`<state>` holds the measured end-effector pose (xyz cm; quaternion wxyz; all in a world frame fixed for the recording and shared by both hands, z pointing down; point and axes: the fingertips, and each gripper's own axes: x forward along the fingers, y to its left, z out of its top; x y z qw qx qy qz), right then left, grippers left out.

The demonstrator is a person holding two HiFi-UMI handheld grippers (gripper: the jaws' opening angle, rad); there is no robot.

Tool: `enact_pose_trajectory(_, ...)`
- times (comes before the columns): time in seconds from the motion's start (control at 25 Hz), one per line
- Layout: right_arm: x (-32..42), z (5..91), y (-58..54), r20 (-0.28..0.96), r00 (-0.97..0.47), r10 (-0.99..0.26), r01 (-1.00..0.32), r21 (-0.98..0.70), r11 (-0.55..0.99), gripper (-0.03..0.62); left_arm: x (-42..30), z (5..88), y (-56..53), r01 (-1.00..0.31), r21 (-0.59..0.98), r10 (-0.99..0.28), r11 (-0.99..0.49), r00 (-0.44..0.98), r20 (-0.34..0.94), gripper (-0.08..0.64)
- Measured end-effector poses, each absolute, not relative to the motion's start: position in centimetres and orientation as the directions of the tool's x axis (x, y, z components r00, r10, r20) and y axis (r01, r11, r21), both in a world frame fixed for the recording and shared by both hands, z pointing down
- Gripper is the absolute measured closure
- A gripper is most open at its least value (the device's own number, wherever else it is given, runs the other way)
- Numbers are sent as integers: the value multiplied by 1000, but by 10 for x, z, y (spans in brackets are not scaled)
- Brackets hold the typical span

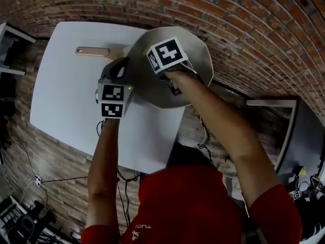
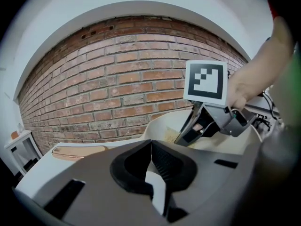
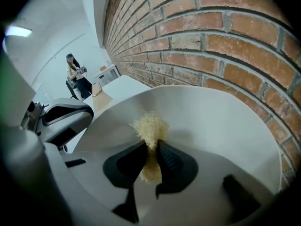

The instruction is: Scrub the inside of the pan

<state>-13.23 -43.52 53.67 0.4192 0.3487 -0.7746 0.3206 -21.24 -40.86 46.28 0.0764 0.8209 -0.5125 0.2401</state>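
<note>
The pan (image 1: 152,93) sits on the worktop (image 1: 66,95). Left gripper (image 2: 153,173) fingers clamp the pan's rim; right gripper (image 3: 153,157) fingers pinch the scrubber (image 3: 149,126) inside the pan. Risk: hard strokes may pull the rim free or dislodge the scrubber

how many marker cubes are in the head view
2. One marker cube is on the left gripper at the pan's left rim; the other is on the right gripper, over the pan's inside. None seems hidden.
</note>
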Motion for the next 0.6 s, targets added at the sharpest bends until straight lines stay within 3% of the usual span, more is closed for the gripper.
enact_pose_trajectory(0.6, -61, 540, -442, 910, -304, -280, -900, -178, 399, 517, -213, 476, -406, -869, -121, -784, -479, 363, 503, 546)
